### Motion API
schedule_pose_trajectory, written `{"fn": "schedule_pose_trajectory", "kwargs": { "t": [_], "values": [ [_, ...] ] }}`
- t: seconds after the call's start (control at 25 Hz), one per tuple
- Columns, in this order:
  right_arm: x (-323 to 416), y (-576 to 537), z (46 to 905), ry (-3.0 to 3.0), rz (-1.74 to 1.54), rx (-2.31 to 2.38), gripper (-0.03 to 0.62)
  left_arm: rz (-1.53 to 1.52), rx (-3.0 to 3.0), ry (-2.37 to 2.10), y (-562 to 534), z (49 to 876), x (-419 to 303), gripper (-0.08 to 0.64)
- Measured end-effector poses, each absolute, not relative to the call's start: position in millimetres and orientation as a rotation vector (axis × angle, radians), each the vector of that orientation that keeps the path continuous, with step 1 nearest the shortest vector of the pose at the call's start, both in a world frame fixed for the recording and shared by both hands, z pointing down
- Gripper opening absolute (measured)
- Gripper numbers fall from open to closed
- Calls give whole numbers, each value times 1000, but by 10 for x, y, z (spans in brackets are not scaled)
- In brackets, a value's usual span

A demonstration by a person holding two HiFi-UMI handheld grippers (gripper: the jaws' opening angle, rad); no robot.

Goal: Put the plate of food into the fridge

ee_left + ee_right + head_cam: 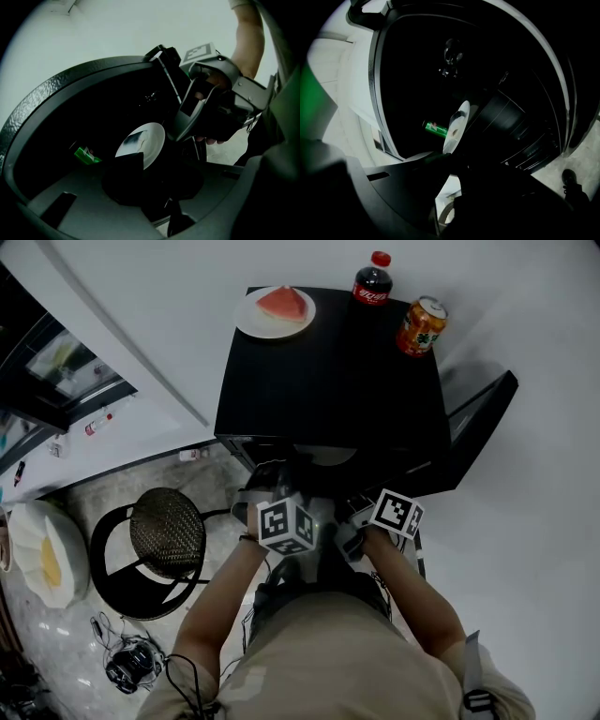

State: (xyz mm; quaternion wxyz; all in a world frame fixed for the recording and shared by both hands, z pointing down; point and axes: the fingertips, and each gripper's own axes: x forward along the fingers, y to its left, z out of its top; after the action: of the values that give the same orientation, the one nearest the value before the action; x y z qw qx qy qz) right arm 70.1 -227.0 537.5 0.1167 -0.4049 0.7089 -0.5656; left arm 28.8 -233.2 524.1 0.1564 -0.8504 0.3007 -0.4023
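A black mini fridge (pixel 328 381) stands with its door (pixel 480 416) swung open to the right. Both grippers hold one white plate (pixel 146 139) at the dark opening. My left gripper (pixel 139 169) is shut on its near rim. My right gripper (pixel 452 157) is shut on the rim of the plate (pixel 457 123), which shows edge-on there. A dark patch lies on the plate; what it is I cannot tell. In the head view the left gripper (pixel 274 486) and right gripper (pixel 361 507) sit close together under the fridge's front edge. A second plate (pixel 251 322) with a watermelon slice (pixel 283 304) rests on the fridge top.
A cola bottle (pixel 373 284) and an orange can (pixel 422 326) stand on the fridge top at the back right. A green can (pixel 435 128) lies inside the fridge behind the plate. A round black stool (pixel 167 531) stands on the floor to the left.
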Motion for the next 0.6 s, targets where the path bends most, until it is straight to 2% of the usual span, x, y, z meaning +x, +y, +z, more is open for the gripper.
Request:
{"fn": "schedule_pose_trajectory", "kwargs": {
  "t": [0.16,0.32,0.6],
  "values": [
    [685,-2306,5399,2091,-1646,-1204,43,-1176,-2431,896,-2350,5303,216,94],
    [685,-2321,5391,2092,-1640,-1206,43,-1172,-2441,932,-2401,5291,188,60],
    [715,-2255,5412,2085,-1655,-1206,43,-1169,-2444,947,-2467,5295,208,57]
  ]
}}
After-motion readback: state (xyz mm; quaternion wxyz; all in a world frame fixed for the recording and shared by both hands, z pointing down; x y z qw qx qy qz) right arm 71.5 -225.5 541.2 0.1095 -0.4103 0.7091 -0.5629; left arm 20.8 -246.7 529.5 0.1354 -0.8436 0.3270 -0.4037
